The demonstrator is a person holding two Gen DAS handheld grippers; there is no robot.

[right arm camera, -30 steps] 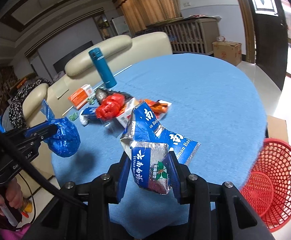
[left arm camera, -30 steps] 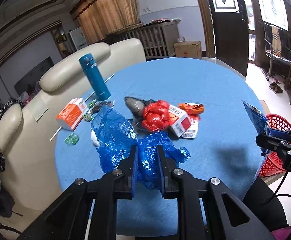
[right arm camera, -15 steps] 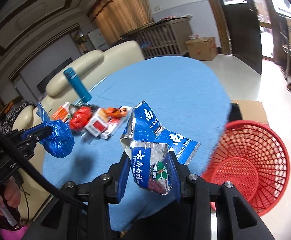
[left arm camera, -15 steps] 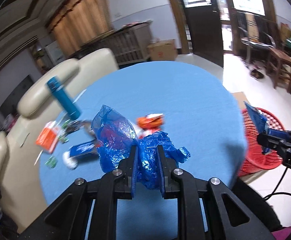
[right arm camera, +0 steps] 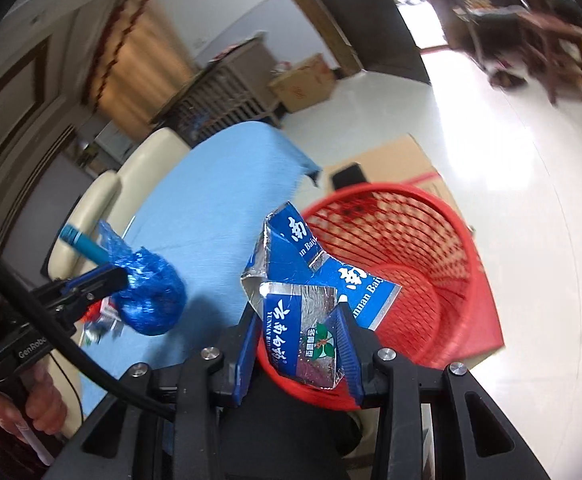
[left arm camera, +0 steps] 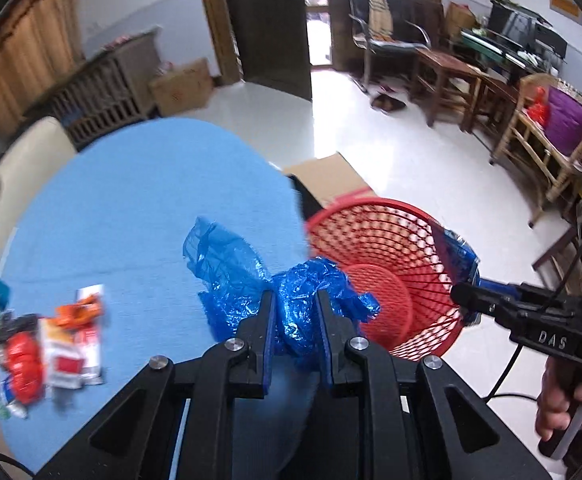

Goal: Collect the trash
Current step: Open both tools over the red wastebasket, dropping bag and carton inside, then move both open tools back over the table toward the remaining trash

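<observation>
Only the left view shows leftover trash (left arm camera: 47,344) on the table (left arm camera: 131,200) — left gripper (left arm camera: 295,316) clamps a blue bag (left arm camera: 291,300), right gripper (right arm camera: 297,340) a torn carton (right arm camera: 303,300) over the red basket (right arm camera: 431,248), contents unclear.

Glossy white floor (left arm camera: 391,160) catches daylight from an open dark door (left arm camera: 267,28); wooden chairs (left arm camera: 451,76) line the right wall, tan curtains (right arm camera: 131,56) hang left.
</observation>
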